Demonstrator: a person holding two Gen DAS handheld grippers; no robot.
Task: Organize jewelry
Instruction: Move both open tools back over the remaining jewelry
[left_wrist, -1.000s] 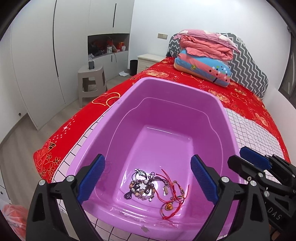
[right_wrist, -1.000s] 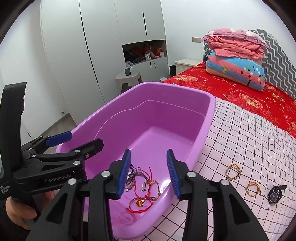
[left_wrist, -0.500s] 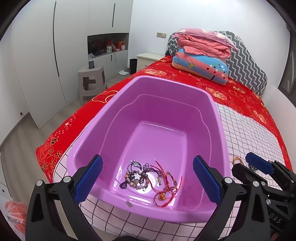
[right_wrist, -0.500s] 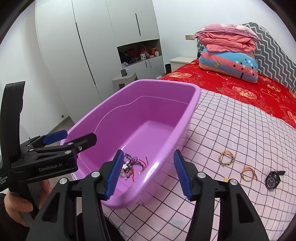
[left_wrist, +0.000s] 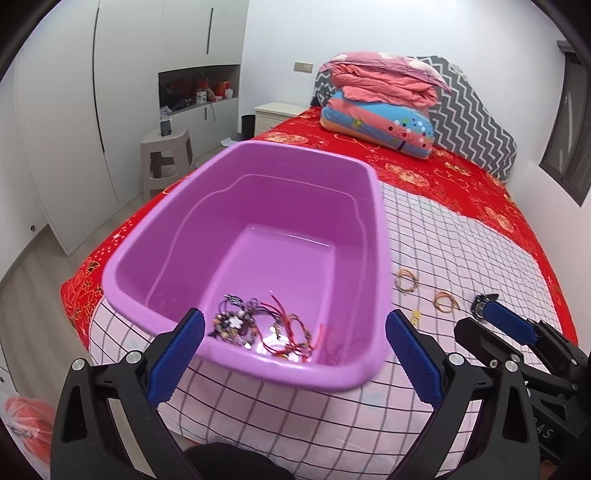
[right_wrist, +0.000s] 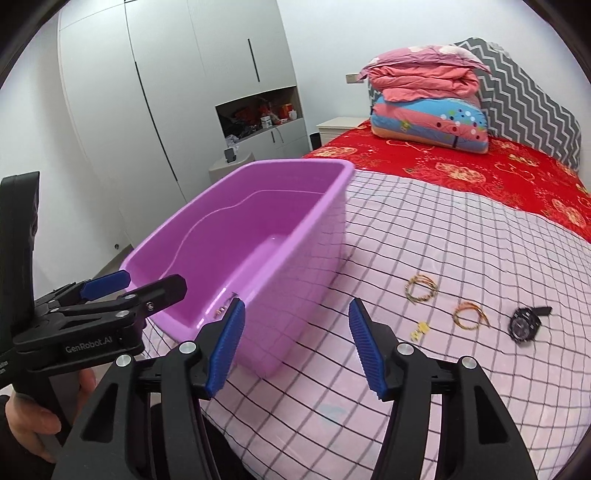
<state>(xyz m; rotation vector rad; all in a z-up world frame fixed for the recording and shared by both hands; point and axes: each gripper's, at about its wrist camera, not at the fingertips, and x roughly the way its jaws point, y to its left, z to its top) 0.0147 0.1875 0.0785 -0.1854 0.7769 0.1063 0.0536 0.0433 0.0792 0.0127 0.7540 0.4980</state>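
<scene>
1. Left gripper (left_wrist: 295, 350) spread wide, empty, above the near rim of the purple tub (left_wrist: 373, 236).
2. Right gripper (right_wrist: 295, 341) spread wide, empty, over the checked pink sheet (right_wrist: 424, 398) beside the tub.
3. Tangled bracelets (left_wrist: 262, 328) lie in the tub's near end.
4. On the sheet right of the tub: two bead bracelets (right_wrist: 422, 288), (right_wrist: 470, 315), small gold charm (right_wrist: 419, 330), black watch (right_wrist: 524, 320).

Bedroom in a home. Before me: bed with red patterned sheet (left_wrist: 443, 184), folded quilts (right_wrist: 424, 96) against a zigzag headboard (right_wrist: 528, 107), white wardrobe (right_wrist: 166, 92), bedside cabinet (left_wrist: 277, 114).
</scene>
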